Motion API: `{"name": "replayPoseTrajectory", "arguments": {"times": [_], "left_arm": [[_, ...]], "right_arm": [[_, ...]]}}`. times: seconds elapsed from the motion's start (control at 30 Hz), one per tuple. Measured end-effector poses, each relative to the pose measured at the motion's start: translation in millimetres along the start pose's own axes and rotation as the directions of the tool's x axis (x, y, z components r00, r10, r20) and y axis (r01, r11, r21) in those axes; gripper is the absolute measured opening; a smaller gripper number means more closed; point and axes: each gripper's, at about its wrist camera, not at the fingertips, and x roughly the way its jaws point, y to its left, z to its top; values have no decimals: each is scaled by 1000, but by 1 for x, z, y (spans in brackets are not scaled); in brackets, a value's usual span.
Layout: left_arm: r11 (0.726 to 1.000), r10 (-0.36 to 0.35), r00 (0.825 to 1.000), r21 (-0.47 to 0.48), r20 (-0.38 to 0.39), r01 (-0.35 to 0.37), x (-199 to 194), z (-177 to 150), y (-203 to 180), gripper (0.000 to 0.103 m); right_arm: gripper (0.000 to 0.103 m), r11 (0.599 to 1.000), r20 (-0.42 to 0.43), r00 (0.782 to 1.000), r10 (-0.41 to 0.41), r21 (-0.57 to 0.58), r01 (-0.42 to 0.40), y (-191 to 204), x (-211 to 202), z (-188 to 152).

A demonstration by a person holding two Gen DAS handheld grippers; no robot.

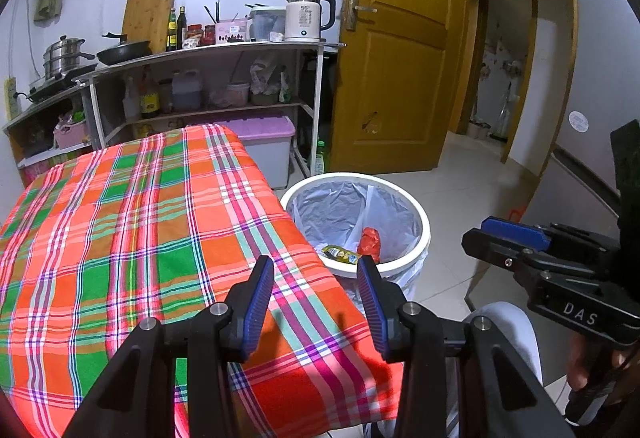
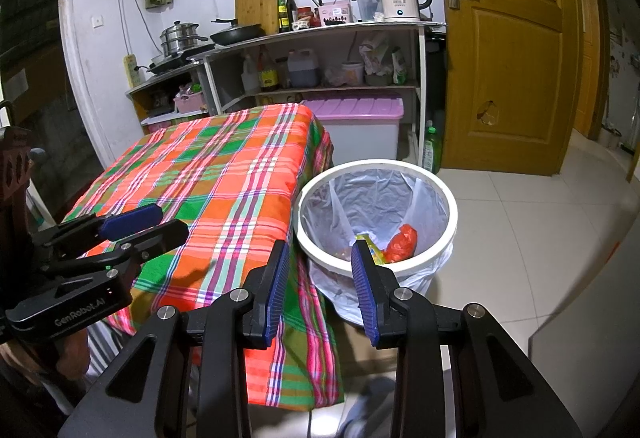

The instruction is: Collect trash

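A white trash bin point(image 1: 416, 209) with a clear liner stands on the floor at the table's right edge; it also shows in the right wrist view point(image 2: 450, 205). Inside lie a red wrapper point(image 1: 370, 240) point(image 2: 402, 242) and a yellow-green packet point(image 1: 340, 253) point(image 2: 372, 244). My left gripper point(image 1: 316, 266) is open and empty over the table's near right corner. My right gripper point(image 2: 320, 250) is open and empty, just short of the bin's near rim. Each gripper shows in the other's view, the right one point(image 1: 480, 234) and the left one point(image 2: 168, 222).
The table wears an orange-green plaid cloth point(image 1: 140, 222) point(image 2: 224, 177). Behind it stand kitchen shelves point(image 1: 208, 77) with pots, bottles and a kettle point(image 1: 306, 15), and a purple-lidded storage box point(image 1: 264, 141). A wooden door point(image 1: 396, 57) is at the right, with tiled floor point(image 2: 540, 238) around the bin.
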Motion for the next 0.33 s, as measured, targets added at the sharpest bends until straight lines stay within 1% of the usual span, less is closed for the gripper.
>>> {"name": "replayPoseTrajectory", "arguments": {"times": [0.33], "left_arm": [[1000,-7,1000,1,-2,7,4,-1,-1,43]], "right_arm": [[33,1000,-4,1000,-3,0,3,1,2,2]]}}
